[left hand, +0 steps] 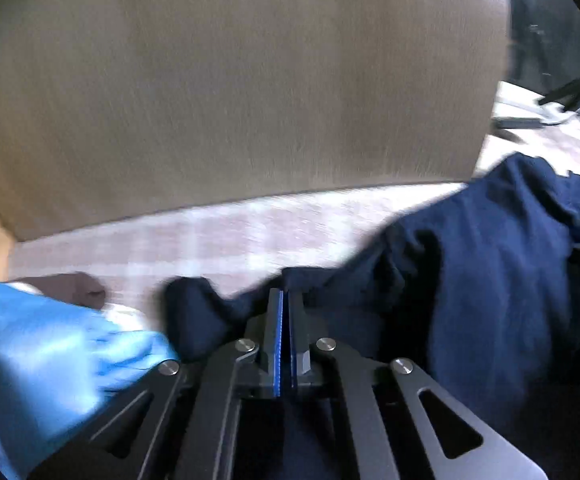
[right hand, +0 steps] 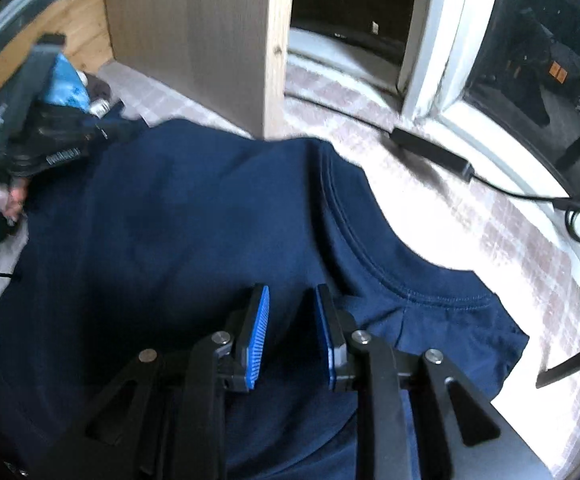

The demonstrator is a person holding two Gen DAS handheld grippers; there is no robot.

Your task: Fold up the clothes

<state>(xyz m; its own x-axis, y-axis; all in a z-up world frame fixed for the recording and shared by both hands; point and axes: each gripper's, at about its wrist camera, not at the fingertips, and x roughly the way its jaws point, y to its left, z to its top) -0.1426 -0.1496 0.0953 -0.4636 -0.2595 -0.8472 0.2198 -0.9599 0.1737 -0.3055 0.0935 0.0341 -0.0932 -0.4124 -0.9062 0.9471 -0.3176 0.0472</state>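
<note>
A navy blue T-shirt point(right hand: 194, 216) lies spread on a checked pink-and-white cloth point(right hand: 501, 240), its collar toward the right. My right gripper point(right hand: 291, 294) is open, its blue pads hovering just above the shirt below the collar. My left gripper point(left hand: 286, 294) is shut on a bunched edge of the same shirt point(left hand: 489, 264), low over the cloth. In the right wrist view the left gripper point(right hand: 102, 130) sits at the shirt's far left edge.
A light blue garment point(left hand: 50, 344) lies left of the left gripper. A wooden panel point(right hand: 194, 36) stands upright behind the shirt. A black adapter and cable point(right hand: 433, 148) lie on the cloth near the white window frame point(right hand: 429, 60).
</note>
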